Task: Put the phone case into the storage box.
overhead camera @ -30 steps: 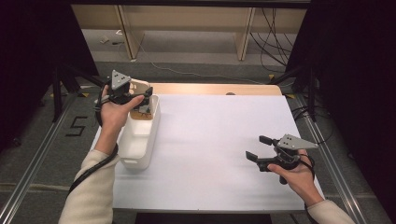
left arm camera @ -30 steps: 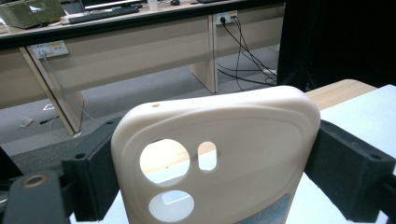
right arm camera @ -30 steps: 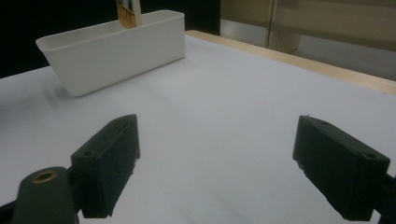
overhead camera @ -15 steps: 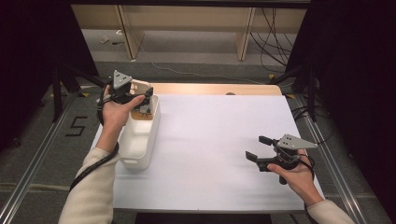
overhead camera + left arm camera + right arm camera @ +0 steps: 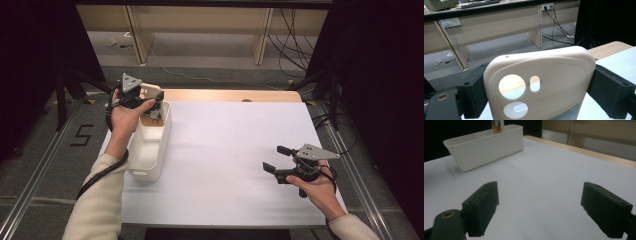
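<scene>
Presently recorded: one white surface [image 5: 230, 150], with a strip of bare wood along its far edge. Item one, a white rectangular bin [image 5: 150, 145], stood at the left side of the surface, long axis running away from the person; the right gripper view showed it [image 5: 486, 146] across the surface, with a brownish printed item [image 5: 497, 127] standing up behind its far rim, contents otherwise unclear. Item two, a cream phone case [image 5: 536, 85], with a large round cutout, a small oblong slot and a second rounded opening below, was clamped by its side edges between the two black jaws of the left claw [image 5: 536, 95]. Seen from above, the left claw [image 5: 152, 100] hung over the far end of the bin, the case [image 5: 151, 91] pale at its front, the person's left hand [image 5: 125, 112] wrapped round the handle, a black cable trailing along a cream sleeve [image 5: 97, 205]. Item three, the right claw [image 5: 277, 159], was held low over the near right part of the surface in the right hand [image 5: 315, 187], jaws spread wide with nothing between them, well apart from the bin. Beyond the surface lay grey floor [image 5: 210, 60], wooden desk legs and loose cables.
</scene>
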{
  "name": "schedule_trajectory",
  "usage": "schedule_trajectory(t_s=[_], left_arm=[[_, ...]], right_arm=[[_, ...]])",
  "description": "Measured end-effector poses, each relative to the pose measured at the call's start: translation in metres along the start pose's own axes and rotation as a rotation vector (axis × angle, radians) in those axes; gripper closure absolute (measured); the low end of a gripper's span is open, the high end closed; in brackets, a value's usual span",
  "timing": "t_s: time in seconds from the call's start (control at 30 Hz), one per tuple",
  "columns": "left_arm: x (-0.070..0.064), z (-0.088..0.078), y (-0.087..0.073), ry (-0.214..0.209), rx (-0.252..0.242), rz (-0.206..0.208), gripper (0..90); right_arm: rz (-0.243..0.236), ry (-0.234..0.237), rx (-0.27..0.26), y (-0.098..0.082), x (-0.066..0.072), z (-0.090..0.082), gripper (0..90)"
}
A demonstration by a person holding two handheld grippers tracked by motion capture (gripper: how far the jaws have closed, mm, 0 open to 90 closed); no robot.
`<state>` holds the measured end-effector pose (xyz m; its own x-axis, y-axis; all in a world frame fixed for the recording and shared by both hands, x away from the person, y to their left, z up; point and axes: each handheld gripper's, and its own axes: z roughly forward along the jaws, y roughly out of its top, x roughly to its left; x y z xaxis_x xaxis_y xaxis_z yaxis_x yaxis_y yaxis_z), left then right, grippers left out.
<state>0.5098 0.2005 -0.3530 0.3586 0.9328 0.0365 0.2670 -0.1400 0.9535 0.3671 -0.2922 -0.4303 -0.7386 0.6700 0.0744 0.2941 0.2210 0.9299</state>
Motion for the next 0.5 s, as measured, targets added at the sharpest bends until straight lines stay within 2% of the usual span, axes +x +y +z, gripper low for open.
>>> schedule_trajectory(t_s=[0.5], left_arm=[[0.005,0.011,0.0,0.002,0.008,-0.009,11.6]], right_arm=[[0.0,0.001,-0.002,0.0,0.0,0.0,15.7]])
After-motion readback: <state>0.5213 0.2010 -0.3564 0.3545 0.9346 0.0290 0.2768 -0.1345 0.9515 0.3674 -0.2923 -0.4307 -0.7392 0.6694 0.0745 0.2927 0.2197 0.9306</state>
